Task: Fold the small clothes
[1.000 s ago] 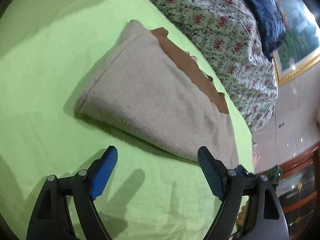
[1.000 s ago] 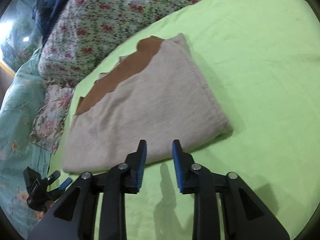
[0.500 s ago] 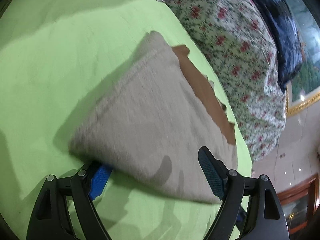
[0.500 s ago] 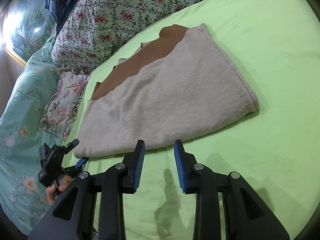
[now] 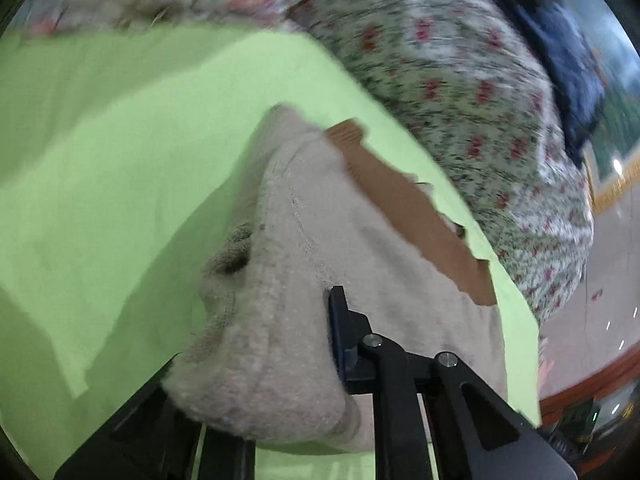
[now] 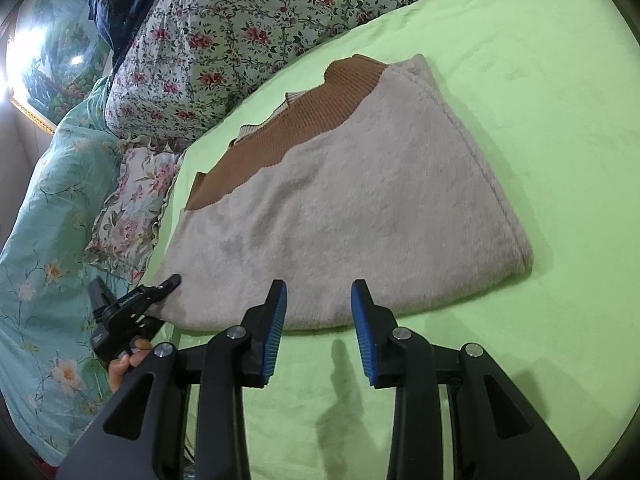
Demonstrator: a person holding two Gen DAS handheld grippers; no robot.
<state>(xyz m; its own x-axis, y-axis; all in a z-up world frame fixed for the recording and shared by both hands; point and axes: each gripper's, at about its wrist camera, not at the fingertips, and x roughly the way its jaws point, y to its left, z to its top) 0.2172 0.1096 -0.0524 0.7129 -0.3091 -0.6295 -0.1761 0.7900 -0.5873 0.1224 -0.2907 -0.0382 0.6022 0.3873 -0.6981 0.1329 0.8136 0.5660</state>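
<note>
beige sweater point(image 6: 352, 208) lies folded on green sheet point(image 6: 540, 100); left gripper point(image 5: 280, 344) pinches its near corner; right gripper point(image 6: 318, 312) part-open, empty, at near edge; next: likely grab, fold over.

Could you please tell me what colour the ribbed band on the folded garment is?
Brown, against the beige fleece of the garment; the ribbed band shows best in the right wrist view.

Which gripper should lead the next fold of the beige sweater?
Left. The left gripper is already clamped on the beige sweater corner, lifting it. The right gripper hangs open, just short of the near edge.
</note>
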